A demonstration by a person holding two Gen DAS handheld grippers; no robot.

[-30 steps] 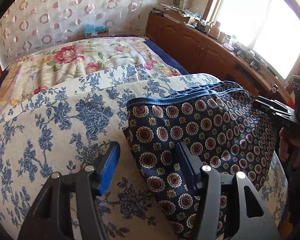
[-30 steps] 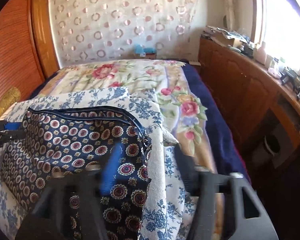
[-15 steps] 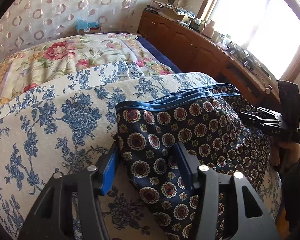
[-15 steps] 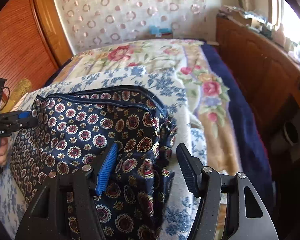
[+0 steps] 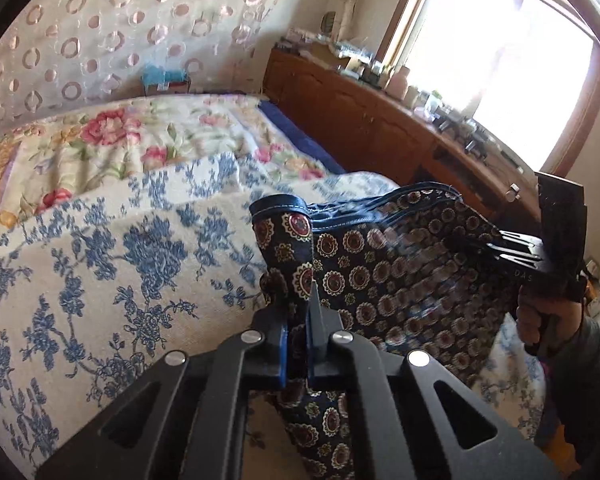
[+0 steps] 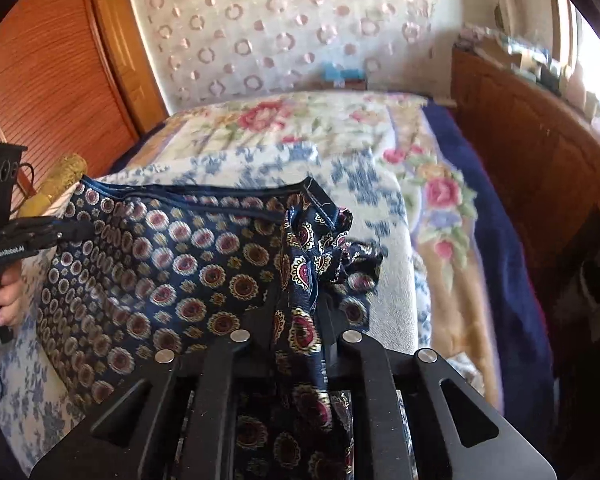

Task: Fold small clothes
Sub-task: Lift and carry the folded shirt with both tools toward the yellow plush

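Both grippers, left and right, clamped on navy patterned garment (fingertips buried in folds).

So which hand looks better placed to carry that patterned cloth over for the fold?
Probably neither alone. The left gripper pinches the navy patterned garment at a flat corner; the right gripper, jaws closing, has a bunched wad. Left looks tidier to lead.

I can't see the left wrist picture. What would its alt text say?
The left gripper is clamped on one side of a navy patterned garment, while the right gripper, held in a hand, grips the opposite side, stretching it above a blue floral bedspread. Behind are a wooden cabinet and a bright window.
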